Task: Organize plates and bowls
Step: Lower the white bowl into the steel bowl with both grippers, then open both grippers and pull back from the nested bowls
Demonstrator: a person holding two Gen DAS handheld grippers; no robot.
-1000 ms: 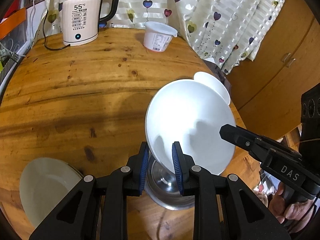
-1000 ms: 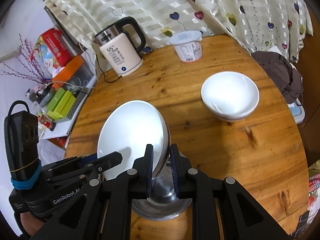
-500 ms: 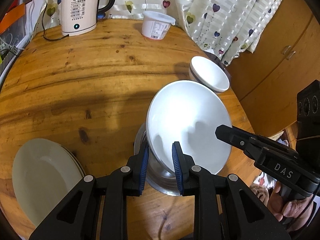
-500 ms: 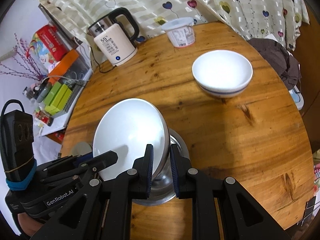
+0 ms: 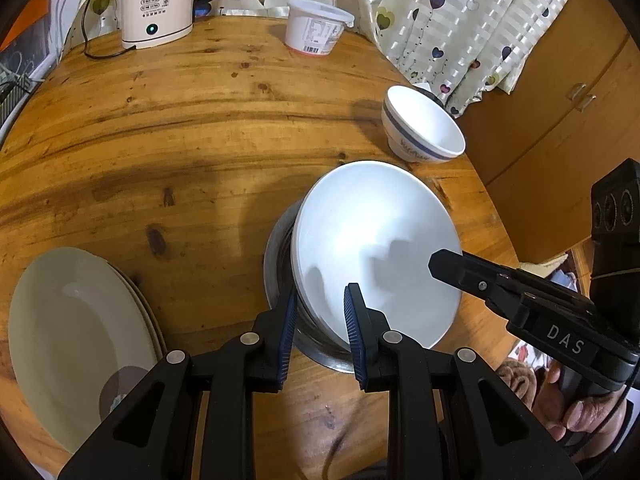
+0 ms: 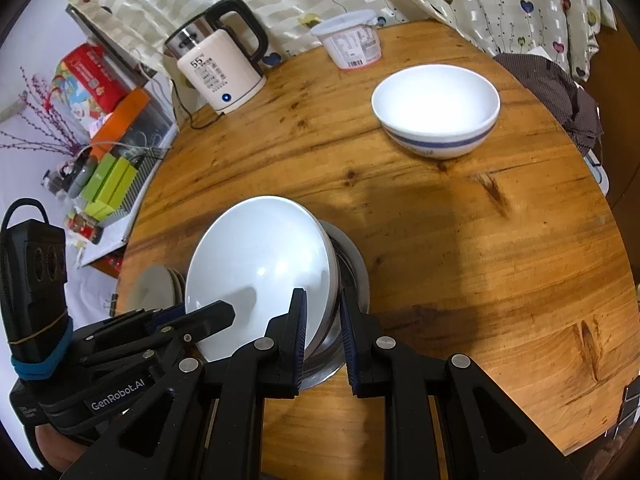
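A: The surface [image 6: 460,240] is varnished wood, knotty with a low sheen. The plate [image 6: 256,276]?

B: Glossy white glaze, smooth. Under it the basin [image 6: 352,264] is brushed metal.

A: The bowl [image 6: 436,112] beyond the plate?

B: Shiny ceramic with a blue band. The gripper [image 5: 320,312] pads are ribbed blue rubber on matt black plastic.

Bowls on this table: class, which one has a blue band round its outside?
The empty white bowl standing alone near the curtain. The plain white bowl the claws grip has no band, and the steel bowl beneath is bare metal.
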